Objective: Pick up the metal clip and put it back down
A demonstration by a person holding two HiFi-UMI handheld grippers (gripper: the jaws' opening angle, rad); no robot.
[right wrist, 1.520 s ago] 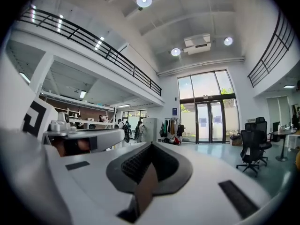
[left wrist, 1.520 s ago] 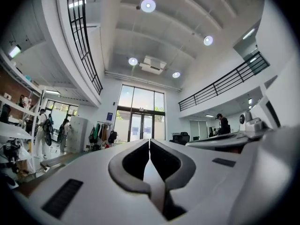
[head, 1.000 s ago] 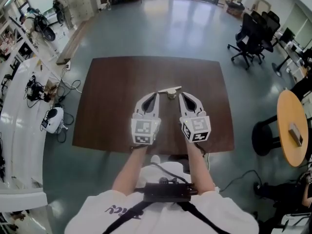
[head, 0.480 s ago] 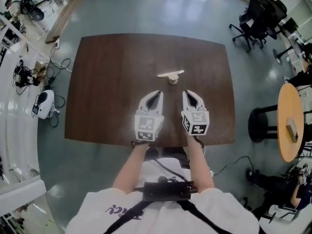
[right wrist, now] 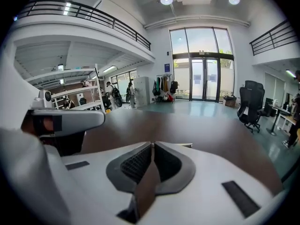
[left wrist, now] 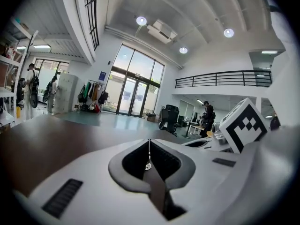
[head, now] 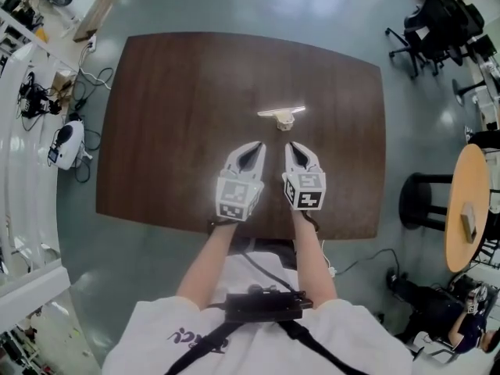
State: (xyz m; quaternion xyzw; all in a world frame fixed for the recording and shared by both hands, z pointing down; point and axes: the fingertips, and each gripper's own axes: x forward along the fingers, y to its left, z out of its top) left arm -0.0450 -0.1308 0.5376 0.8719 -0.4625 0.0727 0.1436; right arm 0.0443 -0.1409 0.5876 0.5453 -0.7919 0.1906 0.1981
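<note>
Dark brown rectangular wooden table (head: 172, 131): smooth, soft sheen. Grey floor (head: 234, 6) is super glossy. Small pale metal clip (head: 281, 113) looks matt.

Bright light is cast by ceiling lamps (right wrist: 166, 0) at twelve o'clock; picture edges are bent and darkened.

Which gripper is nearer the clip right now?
Right. The right gripper is just short of the clip, nearly in line; the left gripper is short of it and off to its left.
</note>
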